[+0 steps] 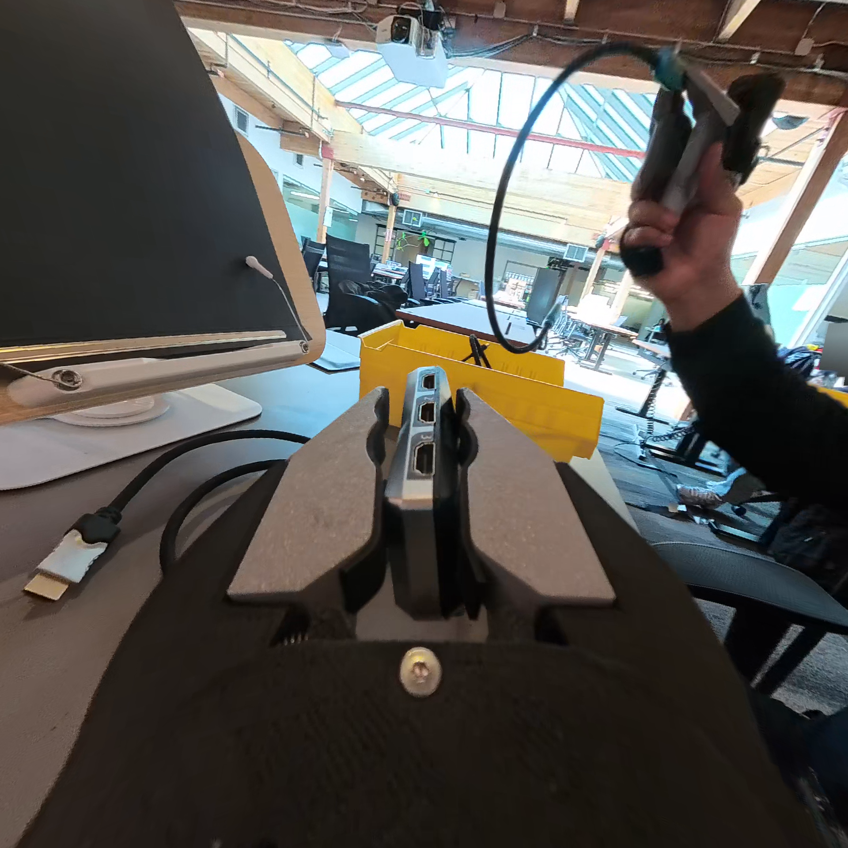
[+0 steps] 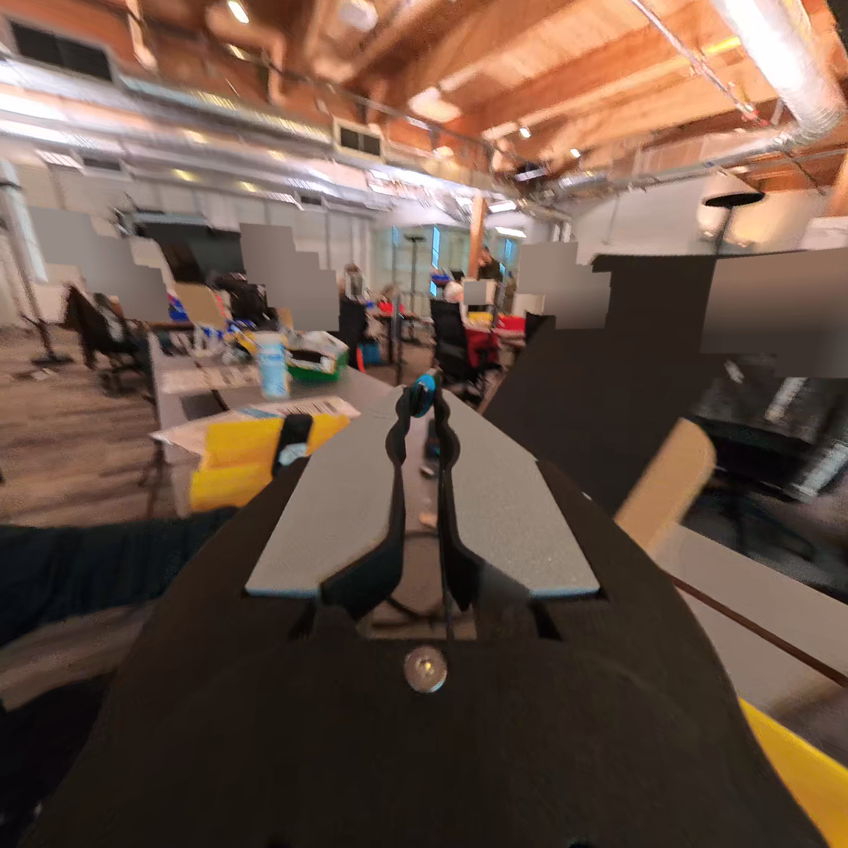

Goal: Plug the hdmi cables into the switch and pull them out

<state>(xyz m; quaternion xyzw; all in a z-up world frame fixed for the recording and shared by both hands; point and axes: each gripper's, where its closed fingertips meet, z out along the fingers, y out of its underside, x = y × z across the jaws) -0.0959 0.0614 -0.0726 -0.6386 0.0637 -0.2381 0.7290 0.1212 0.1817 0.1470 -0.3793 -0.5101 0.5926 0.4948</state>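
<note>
Taking the switch [image 1: 424,463] as the landmark and going left to right: far to its left, a loose HDMI cable [image 1: 73,557] is lying on the counter [image 1: 275,399], its bare plug pointing away from the switch and mated to nothing. The left tongs [image 1: 421,404] are clenching the switch on edge, lifted above the counter, with its three ports facing up and all empty. Just behind the switch a yellow bin [image 1: 504,390] is sitting. Up and to the right of the switch, the right tongs [image 2: 422,401] are pinching the blue-collared end of a second cable [image 1: 500,229], whose black loop is hanging free in the air. Judging by the empty ports, no cable is seated now; whether this falls before plugging or after pulling out I cannot tell.
</note>
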